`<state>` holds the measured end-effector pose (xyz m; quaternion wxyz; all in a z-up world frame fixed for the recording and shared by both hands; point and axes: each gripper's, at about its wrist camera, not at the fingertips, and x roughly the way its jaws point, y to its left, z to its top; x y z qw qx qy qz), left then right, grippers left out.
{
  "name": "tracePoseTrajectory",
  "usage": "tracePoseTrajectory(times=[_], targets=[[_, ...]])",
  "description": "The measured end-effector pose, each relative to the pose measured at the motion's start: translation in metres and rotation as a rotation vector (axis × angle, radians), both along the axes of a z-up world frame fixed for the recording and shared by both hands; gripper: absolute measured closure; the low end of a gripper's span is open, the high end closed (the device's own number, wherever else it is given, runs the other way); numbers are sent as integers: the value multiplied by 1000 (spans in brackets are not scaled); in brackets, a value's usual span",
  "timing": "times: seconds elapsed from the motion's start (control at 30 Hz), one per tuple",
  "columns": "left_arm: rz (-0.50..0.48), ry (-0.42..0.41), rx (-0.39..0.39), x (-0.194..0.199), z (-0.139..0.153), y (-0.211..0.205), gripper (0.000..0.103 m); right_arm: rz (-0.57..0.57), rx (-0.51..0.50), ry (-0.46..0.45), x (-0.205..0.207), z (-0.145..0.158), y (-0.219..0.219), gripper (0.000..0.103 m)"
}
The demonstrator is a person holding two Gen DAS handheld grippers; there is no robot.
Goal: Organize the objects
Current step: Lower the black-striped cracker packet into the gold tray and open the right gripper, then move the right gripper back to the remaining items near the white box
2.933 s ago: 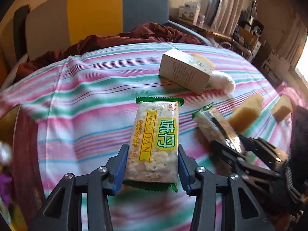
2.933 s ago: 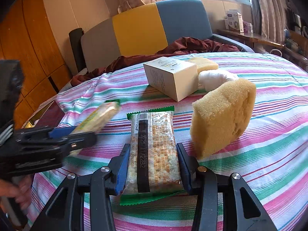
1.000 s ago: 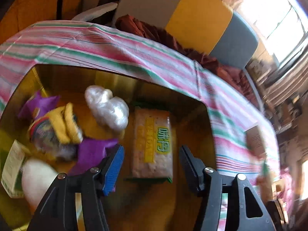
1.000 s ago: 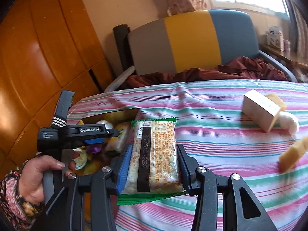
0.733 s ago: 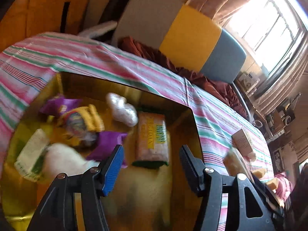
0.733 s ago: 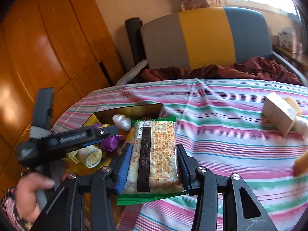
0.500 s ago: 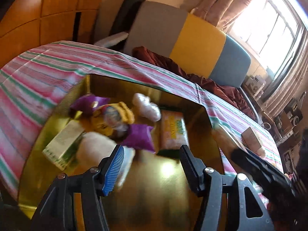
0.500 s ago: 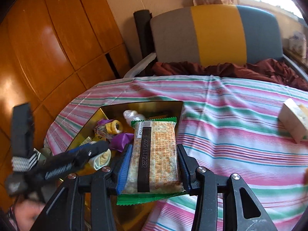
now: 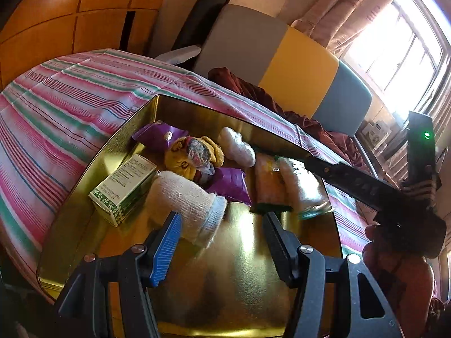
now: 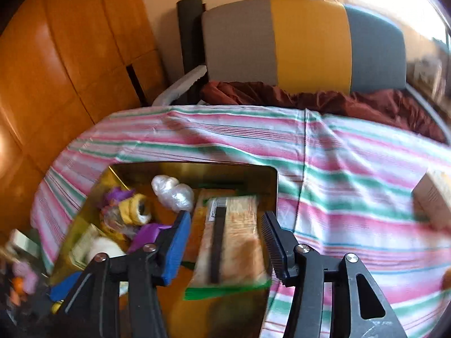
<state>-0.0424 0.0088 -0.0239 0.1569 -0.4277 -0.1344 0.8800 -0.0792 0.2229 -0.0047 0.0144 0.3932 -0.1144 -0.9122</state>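
A gold metal tin (image 9: 248, 276) sits on the striped tablecloth and holds several items. My left gripper (image 9: 220, 242) is open and empty above the tin's near part. A cracker pack (image 9: 267, 180) lies in the tin at the right. My right gripper (image 10: 225, 239) is open over the tin (image 10: 197, 170). A second cracker pack (image 10: 231, 236) lies blurred between its jaws, loose, over the tin; it also shows in the left wrist view (image 9: 304, 188). The right gripper's body (image 9: 366, 188) reaches in from the right.
In the tin lie a white sock roll (image 9: 186, 202), a green-and-white box (image 9: 124, 186), purple packets (image 9: 228, 183), a yellow bundle (image 9: 194, 155) and a clear plastic wad (image 9: 236, 146). A beige box (image 10: 434, 194) stands on the cloth (image 10: 352, 186) at the right. A chair (image 10: 304, 45) stands behind.
My left gripper let go of its cracker pack in the tin and pulled back. My right gripper carried its pack over the tin and opened; the pack is now loose.
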Motion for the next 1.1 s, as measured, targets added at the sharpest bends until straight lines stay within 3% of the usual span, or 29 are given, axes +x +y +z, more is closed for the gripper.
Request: tracePoseTrajectory(times=[0.43, 0.73, 1.1], targets=[[-35, -10, 22, 12, -1, 17, 42, 24, 4, 50, 44, 15, 10, 32], [-81, 12, 3, 20, 3, 31, 42, -7, 12, 23, 53, 12, 21, 31], [-72, 15, -3, 27, 5, 33, 42, -18, 32, 19, 61, 14, 26, 30]])
